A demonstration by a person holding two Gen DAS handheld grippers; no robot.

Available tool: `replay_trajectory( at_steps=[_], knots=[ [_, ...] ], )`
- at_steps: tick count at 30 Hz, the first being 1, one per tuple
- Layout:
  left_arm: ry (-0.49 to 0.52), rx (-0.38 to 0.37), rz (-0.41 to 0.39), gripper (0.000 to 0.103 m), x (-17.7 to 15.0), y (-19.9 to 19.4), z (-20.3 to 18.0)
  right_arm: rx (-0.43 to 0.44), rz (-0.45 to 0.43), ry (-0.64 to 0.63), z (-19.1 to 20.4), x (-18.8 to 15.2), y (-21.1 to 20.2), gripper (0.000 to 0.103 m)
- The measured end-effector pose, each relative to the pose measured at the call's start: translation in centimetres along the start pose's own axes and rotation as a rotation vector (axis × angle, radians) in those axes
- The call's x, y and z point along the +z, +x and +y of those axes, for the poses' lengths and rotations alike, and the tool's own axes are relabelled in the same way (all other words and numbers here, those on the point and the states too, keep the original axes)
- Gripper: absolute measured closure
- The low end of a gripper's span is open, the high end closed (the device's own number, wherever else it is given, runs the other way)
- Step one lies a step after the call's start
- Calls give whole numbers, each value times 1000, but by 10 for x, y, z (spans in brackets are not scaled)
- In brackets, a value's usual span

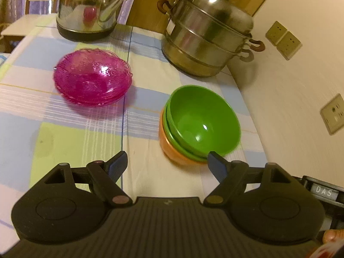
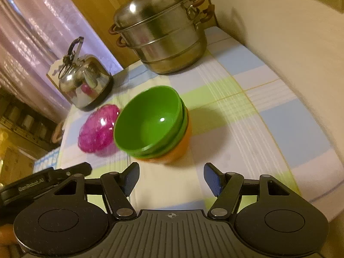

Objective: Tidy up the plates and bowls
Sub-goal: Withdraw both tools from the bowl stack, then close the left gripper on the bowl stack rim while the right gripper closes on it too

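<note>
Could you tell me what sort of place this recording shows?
Probably a home kitchen or dining corner: a tiered steel steamer pot and a shiny steel kettle stand on a table under a checked pastel cloth, with beige wall sockets beside it.

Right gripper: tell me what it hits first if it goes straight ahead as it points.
Probably the stacked bowls: the right gripper, open and empty, aims roughly at the orange bowl under the green ones. Depth is unclear; it might meet the tablecloth first.

Left gripper [image 1: 166, 164]: matte black body, ribbed centre plate behind jaws, round discs either side, blue textured pads, metal pivot pins. Right gripper [image 2: 171, 178]: same build, small crosshair mark on ribbed plate behind jaws.
</note>
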State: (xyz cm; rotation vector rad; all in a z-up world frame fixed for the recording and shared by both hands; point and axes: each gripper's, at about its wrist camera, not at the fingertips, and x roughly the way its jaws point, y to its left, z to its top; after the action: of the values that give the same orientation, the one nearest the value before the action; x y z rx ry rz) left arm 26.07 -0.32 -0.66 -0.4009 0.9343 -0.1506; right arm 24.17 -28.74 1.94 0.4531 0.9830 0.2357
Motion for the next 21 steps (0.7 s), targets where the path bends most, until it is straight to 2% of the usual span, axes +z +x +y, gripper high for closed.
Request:
replay_trajectory(
  at_steps=[9,15,21],
  knots=[
    [-65,-45,42,24,39,59,9,-14,14,32,-7,42,53,37],
    [-86,-66,96,35,49,97,14,-36,72,34,-12,58,93,37],
    [-92,-81,126,46,50,117,16,-50,112,39,-15,61,118,37]
  ],
)
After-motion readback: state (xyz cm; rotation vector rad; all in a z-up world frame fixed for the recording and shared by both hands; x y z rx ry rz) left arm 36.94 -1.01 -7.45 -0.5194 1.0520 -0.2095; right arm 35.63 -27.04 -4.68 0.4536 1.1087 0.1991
